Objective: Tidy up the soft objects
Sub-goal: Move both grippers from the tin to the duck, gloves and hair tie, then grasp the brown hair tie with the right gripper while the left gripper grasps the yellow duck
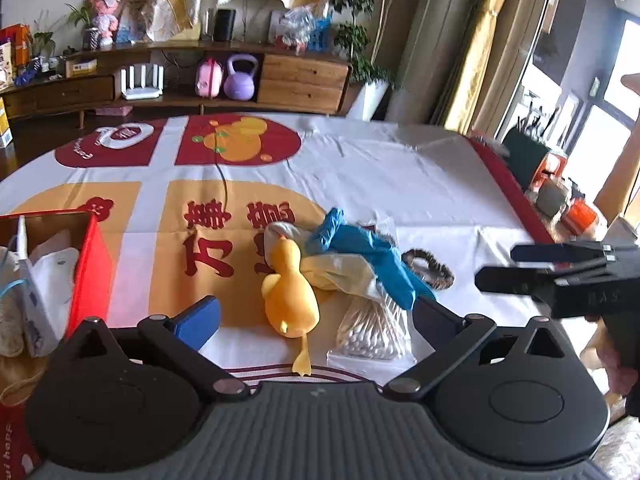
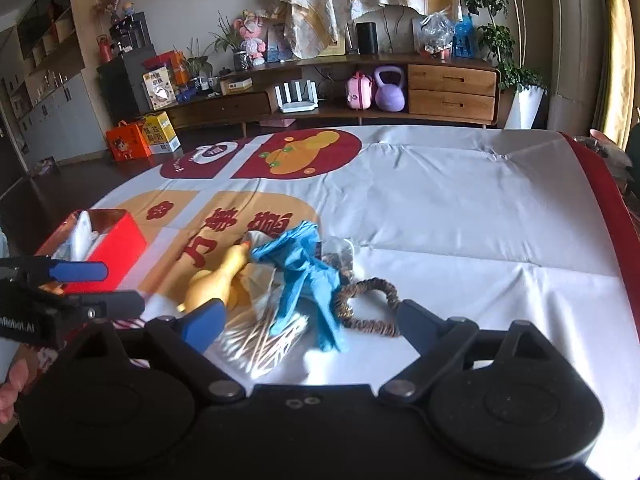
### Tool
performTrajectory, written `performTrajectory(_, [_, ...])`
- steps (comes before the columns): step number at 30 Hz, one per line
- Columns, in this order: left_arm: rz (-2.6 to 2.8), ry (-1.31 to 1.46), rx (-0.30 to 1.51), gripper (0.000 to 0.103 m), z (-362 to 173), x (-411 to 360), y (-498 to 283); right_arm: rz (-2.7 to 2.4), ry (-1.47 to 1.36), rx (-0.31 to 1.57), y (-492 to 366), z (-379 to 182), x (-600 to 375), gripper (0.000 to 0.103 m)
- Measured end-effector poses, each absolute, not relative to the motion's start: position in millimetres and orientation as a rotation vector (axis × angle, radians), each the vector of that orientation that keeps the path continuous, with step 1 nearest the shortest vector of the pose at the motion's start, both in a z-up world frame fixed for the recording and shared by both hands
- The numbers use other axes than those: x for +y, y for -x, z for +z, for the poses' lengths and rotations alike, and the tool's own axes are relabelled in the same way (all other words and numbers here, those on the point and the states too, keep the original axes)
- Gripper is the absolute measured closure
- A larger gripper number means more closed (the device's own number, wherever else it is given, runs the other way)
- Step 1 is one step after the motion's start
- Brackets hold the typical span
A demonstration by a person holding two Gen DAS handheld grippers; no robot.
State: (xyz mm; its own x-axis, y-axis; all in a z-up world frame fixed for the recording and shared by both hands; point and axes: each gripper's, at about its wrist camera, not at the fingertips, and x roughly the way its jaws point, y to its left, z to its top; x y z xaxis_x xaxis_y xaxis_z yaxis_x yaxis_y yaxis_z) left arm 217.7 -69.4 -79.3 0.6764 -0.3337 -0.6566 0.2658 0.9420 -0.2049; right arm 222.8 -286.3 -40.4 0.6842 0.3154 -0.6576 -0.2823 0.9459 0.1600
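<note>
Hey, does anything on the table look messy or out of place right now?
Yes. The yellow rubber duck, blue glove and bag of cotton swabs lie heaped together, overlapping, outside the red box.

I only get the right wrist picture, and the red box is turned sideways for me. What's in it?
Observer: The left wrist view looks down into the red box: white packs and a thin blue loop.
Child: The duck's bottom is hidden behind my finger. Does it have feet?
Observer: The duck has one leg sticking out towards the camera, ending in a flat foot.
Child: Is my hand-held gripper holding anything?
Observer: No. The right hand-held gripper shows side-on, fingers apart, nothing between them.
</note>
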Motion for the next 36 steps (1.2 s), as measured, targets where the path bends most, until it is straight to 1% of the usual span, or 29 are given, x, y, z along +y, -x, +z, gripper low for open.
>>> performTrajectory(6, [-0.327,0.093,0.792,0.000,-95,-75,-238,0.270,-0.040,0.777,-251,-61,-294,0.019])
performTrajectory(10, [-0.305,0.039,0.793,0.000,-107,-84,-249,0.207,-0.058,0.819,-272,-79,-309,0.027])
performTrajectory(14, [-0.279,0.018,0.812,0.000,-120,-86,-264,0.187,-0.047,0.847,-285,-94,-314,0.033])
performTrajectory(20, [-0.243,-0.031,0.823,0.000,-134,-89,-277,0.175,-0.023,0.870,-300,-109,-311,0.046])
performTrajectory(21, [-0.246,-0.033,0.823,0.000,-135,-89,-278,0.175,-0.011,0.872,-302,-111,-310,0.051])
performTrajectory(23, [-0.252,-0.023,0.833,0.000,-139,-88,-282,0.175,0.002,0.874,-305,-113,-307,0.054])
performTrajectory(25, [-0.255,-0.018,0.839,0.001,-143,-89,-284,0.171,0.007,0.876,-308,-115,-306,0.061])
performTrajectory(27, [-0.249,-0.033,0.837,0.001,-145,-90,-285,0.172,0.010,0.883,-311,-118,-304,0.062])
performTrajectory(30, [-0.255,-0.041,0.829,0.001,-147,-92,-284,0.162,0.032,0.875,-312,-119,-301,0.069])
performTrajectory(32, [-0.262,-0.037,0.827,0.006,-147,-92,-285,0.156,0.039,0.871,-314,-119,-299,0.074])
performTrajectory(34, [-0.264,-0.037,0.837,0.020,-148,-94,-287,0.154,0.042,0.865,-314,-119,-298,0.086])
performTrajectory(35, [-0.267,-0.037,0.841,0.024,-149,-95,-287,0.157,0.044,0.863,-314,-120,-297,0.089])
performTrajectory(36, [-0.267,-0.039,0.842,0.031,-149,-96,-287,0.158,0.047,0.861,-314,-120,-296,0.091])
